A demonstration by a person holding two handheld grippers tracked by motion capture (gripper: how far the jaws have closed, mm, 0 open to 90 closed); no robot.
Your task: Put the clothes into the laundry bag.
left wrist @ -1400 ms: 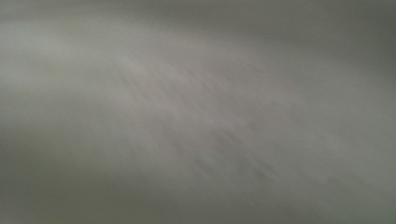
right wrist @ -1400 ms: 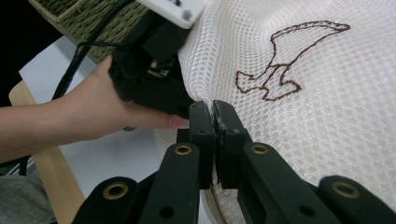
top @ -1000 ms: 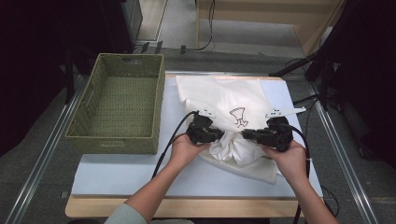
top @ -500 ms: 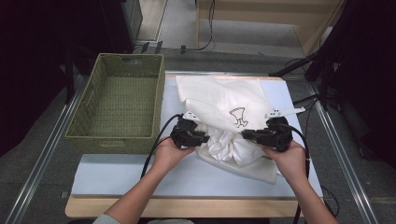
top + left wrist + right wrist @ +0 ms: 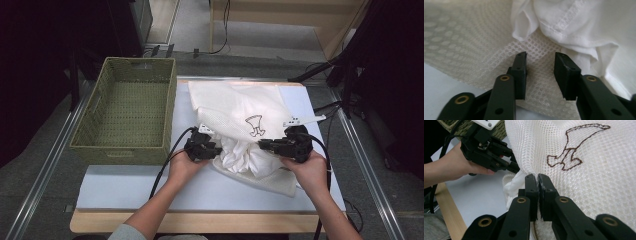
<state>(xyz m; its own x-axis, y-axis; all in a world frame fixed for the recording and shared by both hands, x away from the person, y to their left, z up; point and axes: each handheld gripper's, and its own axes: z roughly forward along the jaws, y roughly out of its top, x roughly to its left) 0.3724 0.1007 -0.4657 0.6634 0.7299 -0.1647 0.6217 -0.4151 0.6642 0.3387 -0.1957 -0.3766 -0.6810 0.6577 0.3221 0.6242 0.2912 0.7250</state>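
- The right gripper [image 5: 537,180] was pinching the mesh bag [image 5: 235,102] on the table [image 5: 125,187], holding its mouth for stuffing.
- The left gripper [image 5: 540,65], jaws just opening and empty, hovered beside the white garment [image 5: 240,152], probably re-gripping.

The high view looks forward and down from above the person's side of the table [image 5: 150,190], far enough to take in the whole top, with the woven basket [image 5: 125,117] at left of frame. The left gripper view rides low and very close, facing along its jaws onto the white mesh bag [image 5: 474,40] and the white cloth [image 5: 584,22] at upper right. The right gripper view, equally close, faces across the same bag [image 5: 599,182] towards the left gripper [image 5: 517,168] at upper left, a region that both gripper views and the high view share.
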